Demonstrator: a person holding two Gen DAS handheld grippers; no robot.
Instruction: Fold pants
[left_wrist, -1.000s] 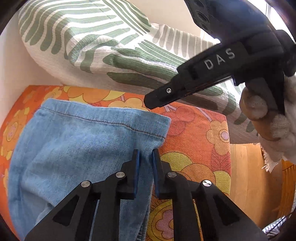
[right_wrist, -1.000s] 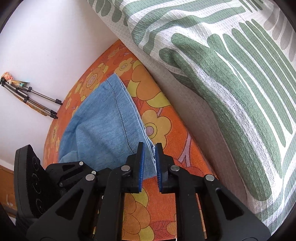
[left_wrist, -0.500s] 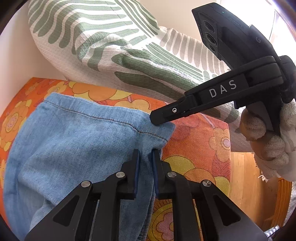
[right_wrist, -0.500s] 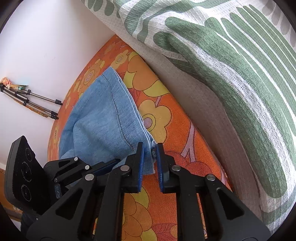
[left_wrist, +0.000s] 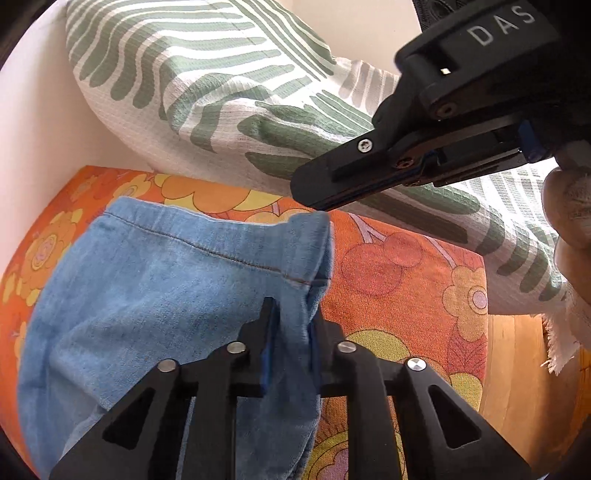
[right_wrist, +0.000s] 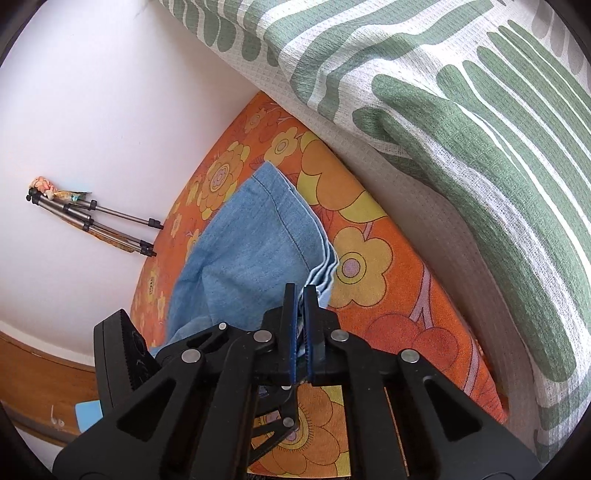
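Light blue denim pants (left_wrist: 166, 288) lie on an orange flowered cover (left_wrist: 406, 277), hem toward the pillow. My left gripper (left_wrist: 291, 317) is closing on the right side edge of the leg, and bunched denim fills the gap between its pads. My right gripper (left_wrist: 317, 201) comes in from the upper right, its jaws closing tight on the hem corner and holding it slightly raised. In the right wrist view the pants (right_wrist: 251, 251) fan out from the right gripper (right_wrist: 300, 291), with layered hem edges pinched between the pads.
A large white pillow with green leaf stripes (left_wrist: 207, 92) (right_wrist: 443, 129) leans right behind the hem. A gloved hand (left_wrist: 569, 206) holds the right gripper. A folded tripod (right_wrist: 92, 218) rests by the white wall. Wooden floor (left_wrist: 517, 350) shows past the cover's right edge.
The right gripper came down onto the hem corner, its jaws narrowed onto it, and the corner now stands up bunched. The left gripper's gap has narrowed around the denim edge.
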